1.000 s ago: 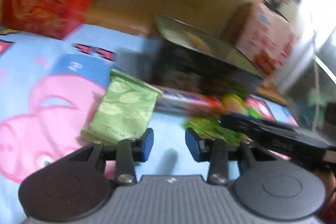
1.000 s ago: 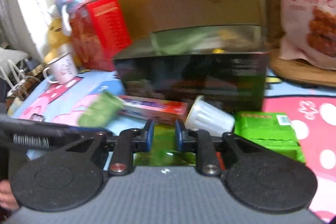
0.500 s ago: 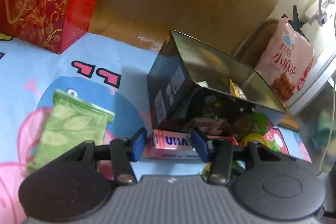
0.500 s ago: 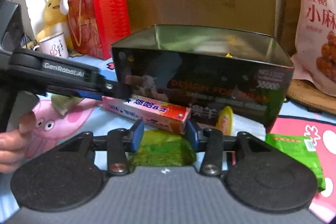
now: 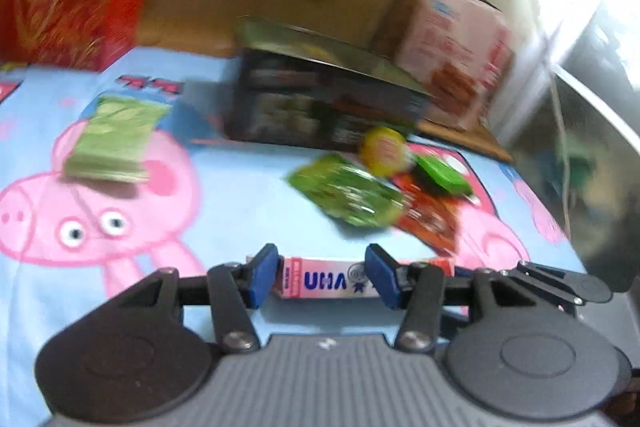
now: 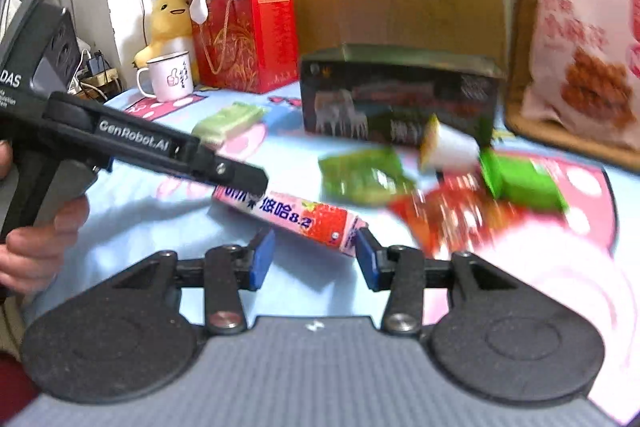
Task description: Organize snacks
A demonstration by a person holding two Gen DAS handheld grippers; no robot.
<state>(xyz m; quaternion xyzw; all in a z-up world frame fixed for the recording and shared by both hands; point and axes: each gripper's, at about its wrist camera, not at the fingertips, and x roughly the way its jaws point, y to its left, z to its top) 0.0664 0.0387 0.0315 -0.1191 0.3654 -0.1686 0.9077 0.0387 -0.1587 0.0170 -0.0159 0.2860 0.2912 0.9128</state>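
While most snacks lie loose before the dark box [image 6: 400, 95], we hold both grippers [image 5: 320, 275] [image 6: 314, 255] apart over the pink candy stick [image 6: 292, 217], gripping nothing yet.

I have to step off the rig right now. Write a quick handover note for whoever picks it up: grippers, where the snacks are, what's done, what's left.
Left gripper: jaws just opened, pink candy box lies across the gap, ungripped.
Right gripper: open, the box's strawberry end before it.
Black tin stands at the back of the mat; contents can't be seen.
Still loose on the mat: pale green pouch, green packet, red packet, green box, jelly cup.
Left: tin them.
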